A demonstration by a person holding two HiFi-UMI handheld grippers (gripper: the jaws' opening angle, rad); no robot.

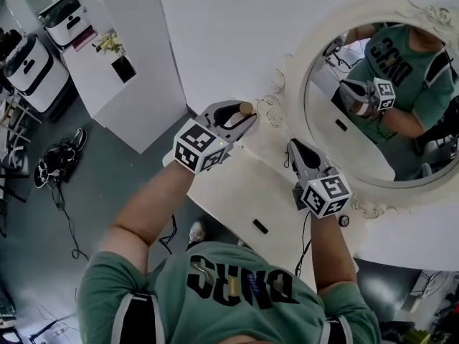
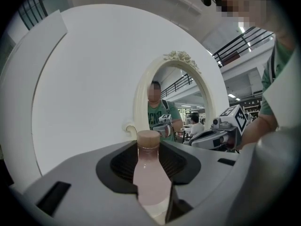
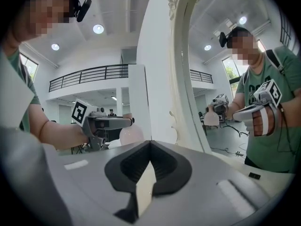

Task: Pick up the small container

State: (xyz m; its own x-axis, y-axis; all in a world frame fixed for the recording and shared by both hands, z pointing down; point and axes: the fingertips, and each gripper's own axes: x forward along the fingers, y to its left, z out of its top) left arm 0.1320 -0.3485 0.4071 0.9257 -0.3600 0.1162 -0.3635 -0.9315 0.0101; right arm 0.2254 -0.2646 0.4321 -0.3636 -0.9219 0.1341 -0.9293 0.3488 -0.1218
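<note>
The big oval mirror (image 1: 294, 70) in its ornate cream frame filled the right side, and the white worktop (image 1: 237, 192) ran beneath it. The left tool (image 1: 242, 117) was right beside the frame, jaws partly closed and clamped on the small container (image 2: 150, 173), a bottle of pale pink liquid with its tan cap poking past the tips. It looked lifted clear of the worktop, though no view showed the gap plainly. The right tool (image 1: 296, 147) hung nearby over the worktop, jaws brought together, nothing in them. The danger, as I judged it, was that the bottle was smooth and tapered, so it could slide out if the tool tipped. The frame was also so near that a careless swing might knock it. As for writing, there was none on the container's visible side. The marker cubes (image 1: 199, 147) showed only black-and-white squares. The green shirt (image 1: 237, 285) carried big dark letters I couldn't read with confidence.
</note>
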